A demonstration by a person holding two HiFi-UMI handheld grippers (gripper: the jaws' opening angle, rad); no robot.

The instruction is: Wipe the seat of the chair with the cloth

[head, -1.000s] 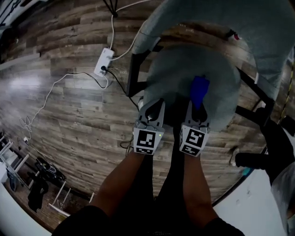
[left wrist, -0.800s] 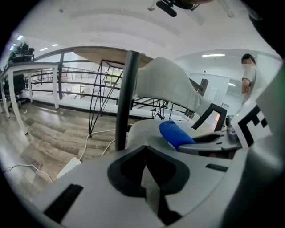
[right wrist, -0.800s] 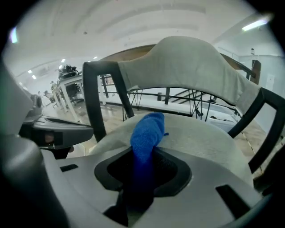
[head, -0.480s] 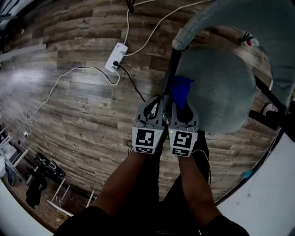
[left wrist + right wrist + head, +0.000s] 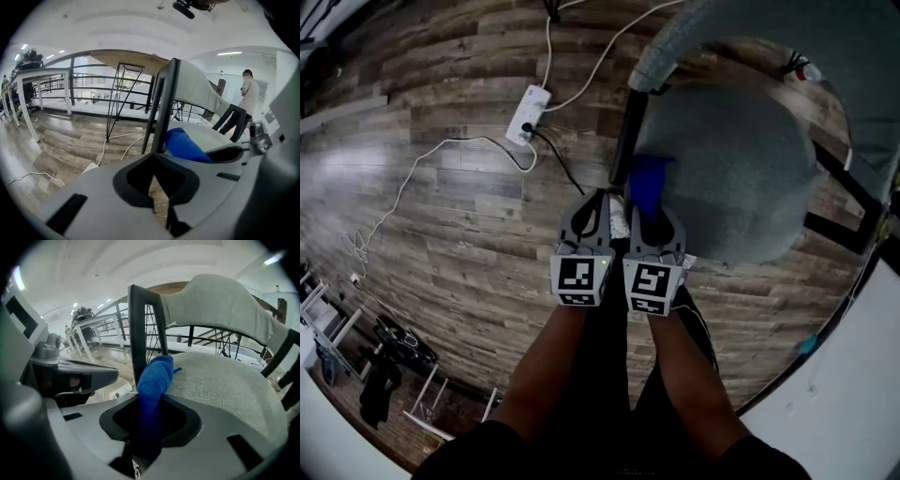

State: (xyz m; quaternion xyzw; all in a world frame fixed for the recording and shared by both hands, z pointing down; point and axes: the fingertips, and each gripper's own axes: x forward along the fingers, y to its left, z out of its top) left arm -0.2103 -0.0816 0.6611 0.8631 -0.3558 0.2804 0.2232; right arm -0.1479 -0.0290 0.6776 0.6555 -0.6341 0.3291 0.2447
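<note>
The chair's grey fabric seat [image 5: 741, 173] fills the upper right of the head view, with its padded backrest [image 5: 787, 28] curving behind and a black frame post [image 5: 624, 141] at its left edge. A blue cloth [image 5: 647, 186] lies on the seat's left edge, and my right gripper [image 5: 649, 220] is shut on it. In the right gripper view the blue cloth [image 5: 153, 380] rises from between the jaws onto the seat [image 5: 225, 385]. My left gripper [image 5: 598, 214] hangs just left of the right one, over the floor beside the post, shut and empty. The cloth [image 5: 185, 145] shows at its right.
A white power strip [image 5: 526, 113] with white and black cables [image 5: 422, 173] lies on the wooden floor [image 5: 459, 234] left of the chair. Black chair legs [image 5: 839, 230] stick out at right. A railing, a table [image 5: 126, 61] and a standing person [image 5: 248, 93] are far off.
Both grippers with the blue cloth moved left across the seat, from its front middle to its left edge by the black post. The two grippers drew close together.
</note>
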